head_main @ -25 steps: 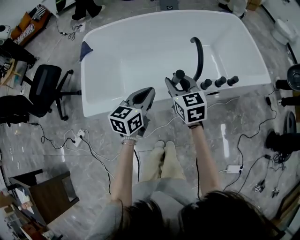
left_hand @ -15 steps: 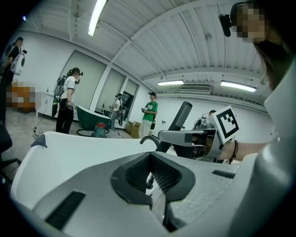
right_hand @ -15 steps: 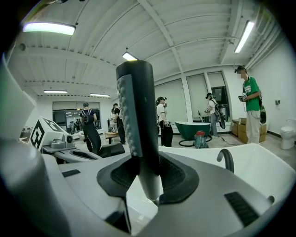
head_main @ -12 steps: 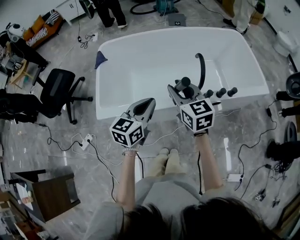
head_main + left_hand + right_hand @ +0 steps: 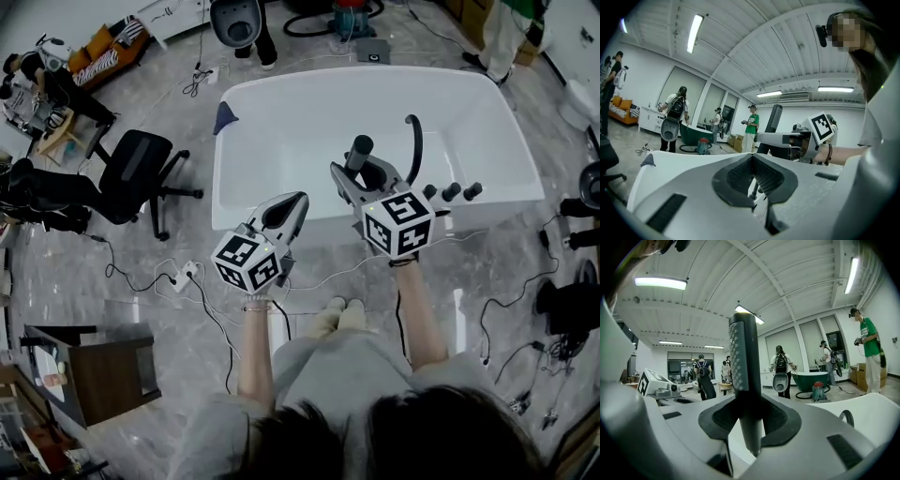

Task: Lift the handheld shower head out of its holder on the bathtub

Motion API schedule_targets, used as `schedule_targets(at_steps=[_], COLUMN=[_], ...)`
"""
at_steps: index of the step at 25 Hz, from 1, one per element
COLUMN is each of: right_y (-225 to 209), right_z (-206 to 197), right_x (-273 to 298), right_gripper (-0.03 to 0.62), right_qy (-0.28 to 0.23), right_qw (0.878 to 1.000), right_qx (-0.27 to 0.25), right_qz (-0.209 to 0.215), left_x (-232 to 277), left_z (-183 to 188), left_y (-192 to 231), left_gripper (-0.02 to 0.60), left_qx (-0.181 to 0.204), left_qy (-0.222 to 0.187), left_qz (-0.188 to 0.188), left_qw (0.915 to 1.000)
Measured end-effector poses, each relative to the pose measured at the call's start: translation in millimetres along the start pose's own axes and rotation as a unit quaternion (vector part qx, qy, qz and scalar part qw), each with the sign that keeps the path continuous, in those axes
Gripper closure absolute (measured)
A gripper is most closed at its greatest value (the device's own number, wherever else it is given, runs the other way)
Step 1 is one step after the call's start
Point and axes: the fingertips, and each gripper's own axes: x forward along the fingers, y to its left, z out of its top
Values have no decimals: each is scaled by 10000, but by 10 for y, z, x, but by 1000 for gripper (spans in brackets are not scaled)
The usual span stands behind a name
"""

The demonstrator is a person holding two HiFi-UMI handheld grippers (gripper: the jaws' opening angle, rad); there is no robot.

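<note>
The handheld shower head [image 5: 358,152] is a black wand with a dotted face, and it stands upright in the right gripper view [image 5: 744,363]. My right gripper [image 5: 364,174] is shut on its handle and holds it above the near rim of the white bathtub [image 5: 281,223]. Just right of it on the rim are the curved black spout [image 5: 413,141] and three black knobs [image 5: 451,190]. The holder is hidden under the gripper. My left gripper [image 5: 289,208] hovers to the left over the same rim, jaws together with nothing between them [image 5: 752,157].
A blue cloth [image 5: 223,116] lies at the tub's far left corner. A black office chair [image 5: 136,174] stands to the left, with cables and a power strip [image 5: 187,276] on the marble floor. Black stands [image 5: 574,199] are at the right. People and a red vacuum [image 5: 352,15] are behind the tub.
Both grippers have risen. The shower head has gone up with the right gripper, away from the knobs on the rim. The head view has shifted, so the tub sits lower in the picture.
</note>
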Motion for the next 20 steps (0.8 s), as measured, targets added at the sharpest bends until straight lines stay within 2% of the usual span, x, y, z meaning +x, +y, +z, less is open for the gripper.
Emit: schedule_targets(at_steps=[7, 20], right_y=[254, 439], right_z=[249, 512], right_x=[-17, -187], right_gripper=[470, 471], right_qy=[-187, -570], right_qw=[9996, 9977], right_qx=[-71, 77], right_qz=[212, 350], left_x=[-231, -406], left_z=[271, 620], left_y=[-38, -157], left_gripper=[577, 577], left_qx=[195, 533], left_qy=[-209, -488], left_qz=[146, 72], left_qw=[9995, 9974])
